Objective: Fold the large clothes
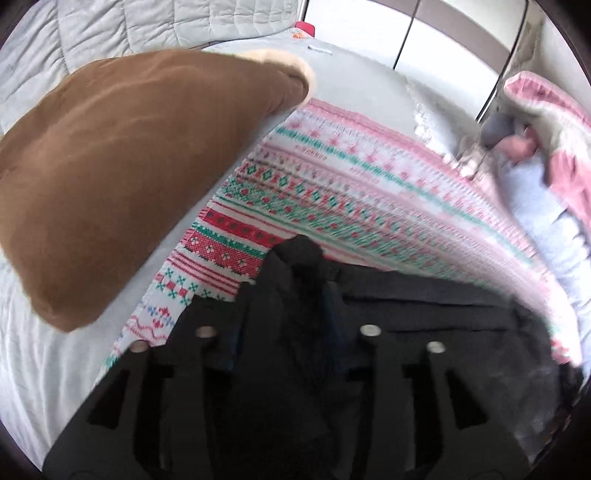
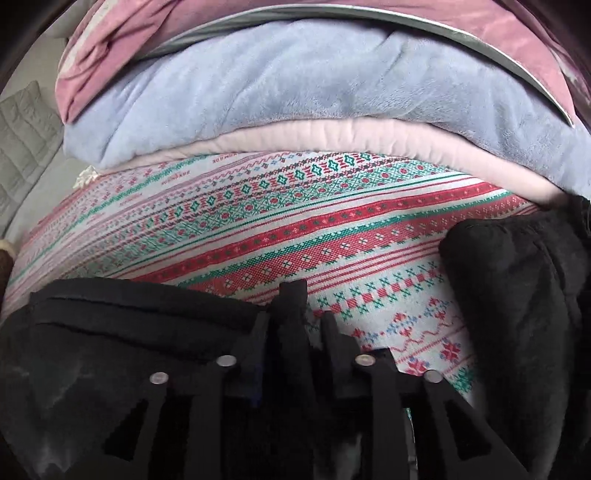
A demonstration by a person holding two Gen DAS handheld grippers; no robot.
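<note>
A black garment (image 1: pixel 424 314) lies on a patterned red, green and white cloth (image 1: pixel 314 192) spread over the bed. In the left wrist view my left gripper (image 1: pixel 295 266) sits over a bunched-up ridge of this black fabric. Black cloth fills the space between its black fingers, so a grip is not readable. In the right wrist view the black garment (image 2: pixel 129 325) lies just left of my right gripper (image 2: pixel 310 306). Its fingertips stand apart and the patterned cloth (image 2: pixel 258 221) shows through the gap. Another black fold (image 2: pixel 517 277) lies to the right.
A brown fleece-edged garment (image 1: pixel 129 166) lies to the left on the pale sheet (image 1: pixel 55 350). A stack of folded blankets, lavender (image 2: pixel 277 92), pale pink (image 2: pixel 332 140) and mauve (image 2: pixel 147 37), lies beyond the patterned cloth. A grey quilted cover (image 1: pixel 110 33) is at the back.
</note>
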